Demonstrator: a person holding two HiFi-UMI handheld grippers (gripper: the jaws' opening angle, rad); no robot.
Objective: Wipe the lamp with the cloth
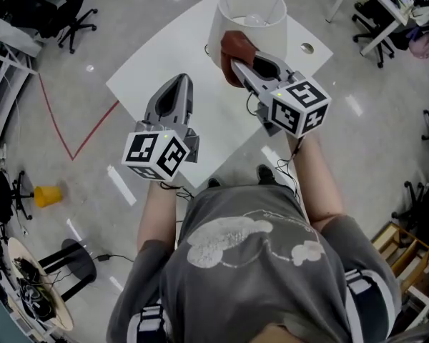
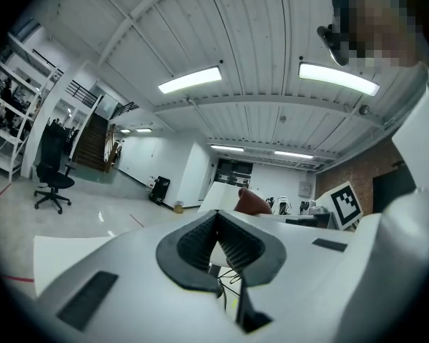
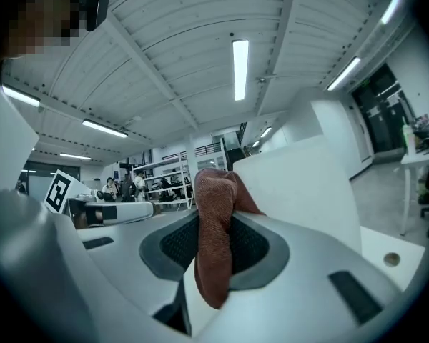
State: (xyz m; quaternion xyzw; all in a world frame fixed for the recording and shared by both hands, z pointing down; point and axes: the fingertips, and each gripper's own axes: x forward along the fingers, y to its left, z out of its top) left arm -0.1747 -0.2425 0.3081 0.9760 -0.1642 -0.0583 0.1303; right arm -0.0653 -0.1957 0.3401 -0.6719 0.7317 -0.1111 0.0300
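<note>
A grey printed shirt (image 1: 250, 263) was seen closest, both forearms reaching over a white table (image 1: 157, 63). The left gripper (image 1: 177, 84) was held with its ribbed pads pressed together on nothing. The right gripper (image 1: 237, 64) was clamped on a rust-brown, coarsely woven cloth (image 1: 234, 47). The cloth was folded lengthwise along the jaws and set against the near wall of the upright, smooth white drum-shaped lamp (image 1: 247, 13).
</note>
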